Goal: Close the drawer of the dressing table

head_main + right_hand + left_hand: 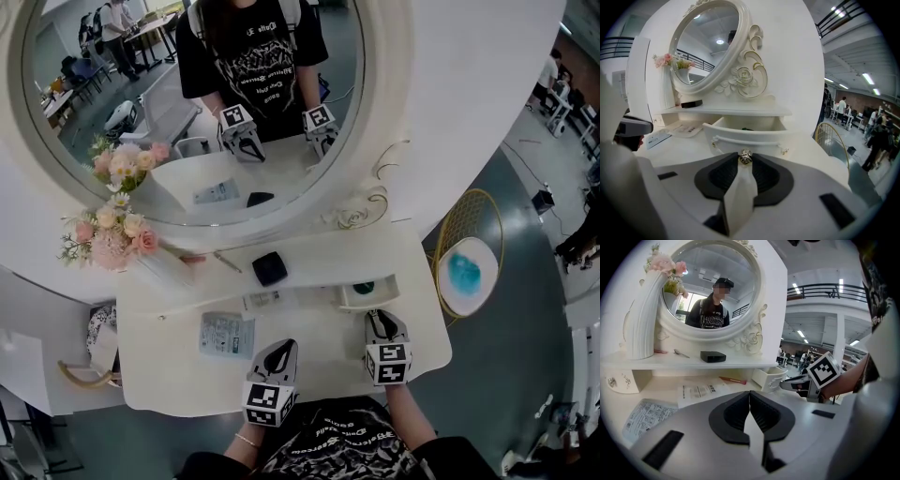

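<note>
The white dressing table (169, 380) fills my head view, its round mirror (112, 187) rising at the back. The drawer (370, 292) stands pulled out from under the shelf on the right side, reaching towards me. My right gripper (380, 324) is directly in front of it and angled down. In the right gripper view the drawer front runs across the picture from left to right, so I judge the closing push goes straight away from the jaws, towards the mirror. That hand is plainly the nearer one. Its jaws are pinched on the small metal knob (745, 157) at the middle of the drawer front. My left gripper (278, 357) hangs over the bare tabletop just right of a printed leaflet (227, 335), well apart from the drawer, with its jaws together on nothing. I can't see the drawer's runners or how far it has to travel, because the front hides them. Something dark green (364, 288) lies inside, but it is too small for me to name.
</note>
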`<state>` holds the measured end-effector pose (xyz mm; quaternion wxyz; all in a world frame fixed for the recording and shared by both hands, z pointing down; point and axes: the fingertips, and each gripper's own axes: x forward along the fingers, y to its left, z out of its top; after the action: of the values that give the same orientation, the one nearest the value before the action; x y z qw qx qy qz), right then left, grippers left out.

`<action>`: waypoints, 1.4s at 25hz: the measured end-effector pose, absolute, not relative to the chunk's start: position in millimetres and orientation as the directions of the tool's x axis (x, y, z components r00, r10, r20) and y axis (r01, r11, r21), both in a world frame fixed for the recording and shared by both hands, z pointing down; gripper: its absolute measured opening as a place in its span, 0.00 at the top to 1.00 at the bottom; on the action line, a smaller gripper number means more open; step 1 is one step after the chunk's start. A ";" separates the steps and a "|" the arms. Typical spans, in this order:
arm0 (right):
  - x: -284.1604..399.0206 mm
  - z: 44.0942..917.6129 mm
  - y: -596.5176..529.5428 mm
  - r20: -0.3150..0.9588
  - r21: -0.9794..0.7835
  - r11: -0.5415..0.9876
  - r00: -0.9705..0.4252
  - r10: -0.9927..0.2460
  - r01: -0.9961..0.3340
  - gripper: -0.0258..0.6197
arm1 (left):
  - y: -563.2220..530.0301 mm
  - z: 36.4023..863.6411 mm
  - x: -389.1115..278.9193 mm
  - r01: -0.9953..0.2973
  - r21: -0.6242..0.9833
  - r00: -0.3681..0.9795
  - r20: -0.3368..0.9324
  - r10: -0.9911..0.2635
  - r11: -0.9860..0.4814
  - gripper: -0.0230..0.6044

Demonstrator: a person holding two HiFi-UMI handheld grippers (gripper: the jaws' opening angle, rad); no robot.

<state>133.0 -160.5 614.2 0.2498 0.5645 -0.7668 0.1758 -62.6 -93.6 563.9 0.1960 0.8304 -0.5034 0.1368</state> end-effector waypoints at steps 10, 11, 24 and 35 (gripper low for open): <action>134.0 615.0 -164.0 0.582 0.013 0.318 -0.251 -0.773 -0.948 0.80 | -97.1 566.6 -60.2 -0.891 0.187 0.453 0.430 -0.781 -0.413 0.94; 133.8 614.9 -164.3 0.581 0.013 0.319 -0.253 -0.773 -0.948 0.80 | -97.4 567.0 -59.9 -0.891 0.187 0.453 0.430 -0.781 -0.413 0.94; 133.6 615.4 -167.9 0.586 0.013 0.331 -0.261 -0.767 -0.943 0.80 | -95.6 574.7 -57.8 -0.890 0.169 0.452 0.451 -0.770 -0.424 0.94; 132.2 614.8 -170.3 0.582 0.013 0.336 -0.266 -0.768 -0.942 0.80 | -93.9 580.1 -63.0 -0.896 0.168 0.440 0.468 -0.766 -0.411 0.94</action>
<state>132.2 -170.3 614.8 0.2535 0.5502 -0.7770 0.1712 -63.0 -93.9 580.1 0.2006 0.8244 -0.5041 0.1614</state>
